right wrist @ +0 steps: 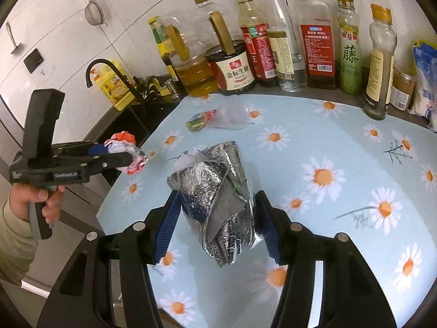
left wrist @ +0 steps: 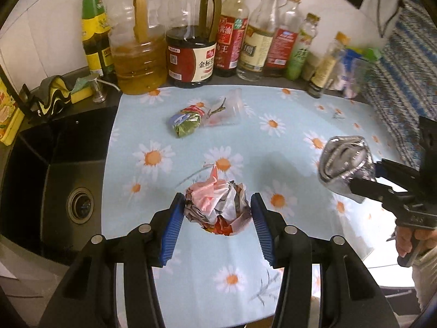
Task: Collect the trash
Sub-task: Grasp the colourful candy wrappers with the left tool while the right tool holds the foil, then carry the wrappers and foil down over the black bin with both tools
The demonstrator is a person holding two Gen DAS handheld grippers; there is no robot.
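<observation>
My left gripper is shut on a crumpled pink and white wrapper ball and holds it above the daisy tablecloth; it also shows in the right wrist view. My right gripper is shut on a crushed silver foil container, lifted off the cloth; it also shows in the left wrist view. A green and red crumpled wrapper and a clear plastic bag lie on the cloth near the bottles.
A row of oil and sauce bottles lines the back wall. A black sink lies left of the cloth, with a black faucet. Sponges and a cloth sit by the sink. Packets stand at the far right.
</observation>
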